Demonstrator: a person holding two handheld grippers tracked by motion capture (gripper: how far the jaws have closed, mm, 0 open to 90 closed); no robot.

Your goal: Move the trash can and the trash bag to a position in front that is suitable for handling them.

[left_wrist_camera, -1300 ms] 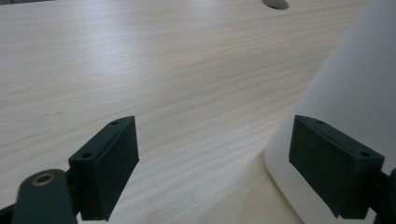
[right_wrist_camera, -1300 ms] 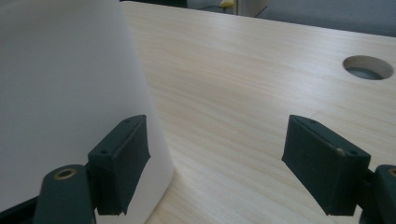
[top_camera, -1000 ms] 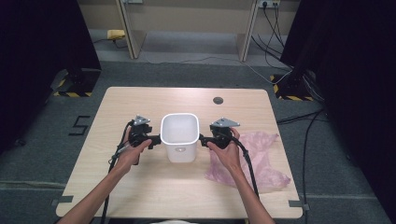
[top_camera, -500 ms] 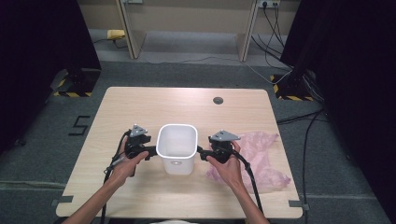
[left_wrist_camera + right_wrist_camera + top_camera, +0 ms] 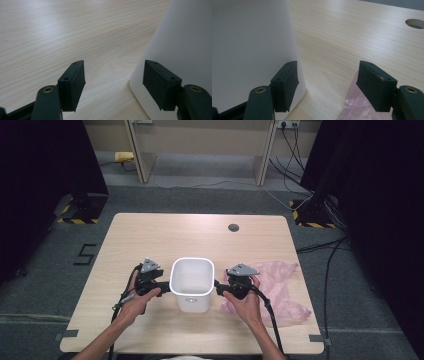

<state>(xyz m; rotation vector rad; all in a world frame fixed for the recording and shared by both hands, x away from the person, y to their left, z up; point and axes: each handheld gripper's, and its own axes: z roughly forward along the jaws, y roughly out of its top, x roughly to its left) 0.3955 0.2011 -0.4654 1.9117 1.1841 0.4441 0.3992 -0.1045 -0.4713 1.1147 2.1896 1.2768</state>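
Observation:
A white plastic bin [image 5: 190, 284] stands upright and empty on the wooden table [image 5: 150, 237], near the front edge. My left gripper [image 5: 164, 287] is at the bin's left wall and my right gripper [image 5: 219, 289] at its right wall, each in a hand. In the left gripper view the left gripper [image 5: 113, 75] is open, with bare table between its jaws and its right jaw against the bin [image 5: 185, 50]. In the right gripper view the right gripper [image 5: 327, 75] is open too, its left jaw against the bin [image 5: 249, 50].
A crumpled pink plastic bag [image 5: 282, 290] lies on the table right of the bin, under the right hand; its edge [image 5: 352, 110] shows below the right jaw. A round cable hole [image 5: 233, 227] sits near the far edge. Dark stands and cables surround the table.
The bin has slid toward the table's near edge, with both grippers moving along at its sides. Most of that shift came in the first half second.

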